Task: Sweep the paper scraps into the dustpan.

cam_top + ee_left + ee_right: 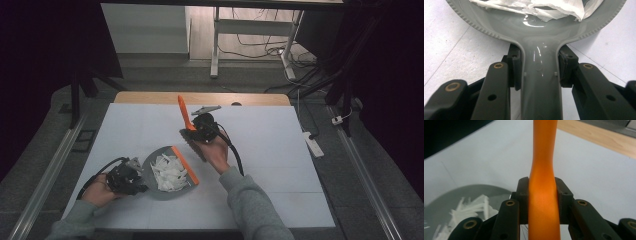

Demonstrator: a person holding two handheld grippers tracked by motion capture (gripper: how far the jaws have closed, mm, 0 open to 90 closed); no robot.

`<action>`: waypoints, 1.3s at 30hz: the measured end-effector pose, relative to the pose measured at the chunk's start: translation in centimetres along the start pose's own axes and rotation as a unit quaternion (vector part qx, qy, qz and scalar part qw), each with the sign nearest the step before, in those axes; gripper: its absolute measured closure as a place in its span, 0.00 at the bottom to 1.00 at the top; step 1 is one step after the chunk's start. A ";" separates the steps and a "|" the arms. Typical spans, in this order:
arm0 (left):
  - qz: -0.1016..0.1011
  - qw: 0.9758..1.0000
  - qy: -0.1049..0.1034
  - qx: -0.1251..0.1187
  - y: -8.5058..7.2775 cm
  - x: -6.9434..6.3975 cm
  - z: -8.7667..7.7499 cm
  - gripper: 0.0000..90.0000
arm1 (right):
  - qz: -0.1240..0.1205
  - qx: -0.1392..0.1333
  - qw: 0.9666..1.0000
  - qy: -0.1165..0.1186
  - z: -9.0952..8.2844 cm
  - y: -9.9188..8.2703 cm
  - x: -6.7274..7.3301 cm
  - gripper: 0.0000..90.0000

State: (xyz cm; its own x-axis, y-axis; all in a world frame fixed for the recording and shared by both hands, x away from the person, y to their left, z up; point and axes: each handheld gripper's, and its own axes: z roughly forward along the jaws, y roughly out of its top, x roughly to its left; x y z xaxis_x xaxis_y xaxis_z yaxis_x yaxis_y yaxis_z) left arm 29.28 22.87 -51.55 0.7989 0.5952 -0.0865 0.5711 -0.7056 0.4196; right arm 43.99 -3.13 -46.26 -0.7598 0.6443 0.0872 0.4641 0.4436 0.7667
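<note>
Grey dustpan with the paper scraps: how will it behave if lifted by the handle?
The dustpan looks like stiff moulded plastic, so probably no sag. Its glossy handle may slip in the left tongs. The paper scraps lie loose and look light; tilting would likely spill them.

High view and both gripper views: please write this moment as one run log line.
left gripper: shut on dustpan handle | right gripper: shut on orange brush handle, brush lifted | dustpan: on table, holds white paper scraps

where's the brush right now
In the high view the brush is mid-table, held in the right gripper just beyond and right of the grey dustpan; its orange handle points up and away.
</note>
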 end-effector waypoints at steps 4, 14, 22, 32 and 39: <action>0.000 1.000 -0.001 0.000 0.0 0.0 0.0 0.69 | 0.003 0.021 1.000 -0.006 1.2 -0.5 -0.1 0.77; -0.001 1.000 0.000 0.000 0.0 0.0 0.0 0.69 | -0.015 0.028 0.998 0.047 3.0 -0.7 3.4 0.78; -0.001 1.000 0.001 0.001 0.0 0.0 0.0 0.69 | -0.020 0.022 0.997 0.071 2.7 -0.4 5.6 0.78; -0.001 1.000 0.000 0.001 0.0 0.0 0.0 0.69 | -0.017 -0.005 0.995 0.095 1.6 0.2 7.0 0.78; -0.002 1.000 0.001 0.001 0.0 0.0 0.0 0.69 | 0.004 -0.033 0.997 0.072 -0.7 0.4 4.4 0.78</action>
State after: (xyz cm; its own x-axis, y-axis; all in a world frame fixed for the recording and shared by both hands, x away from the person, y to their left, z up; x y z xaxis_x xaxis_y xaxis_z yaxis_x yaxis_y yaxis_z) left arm 29.32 22.85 -51.59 0.7964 0.5987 -0.0853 0.5741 -0.7043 0.4176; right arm 40.54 -0.51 -45.10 -0.8160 0.5492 0.1801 0.4428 0.3938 0.8055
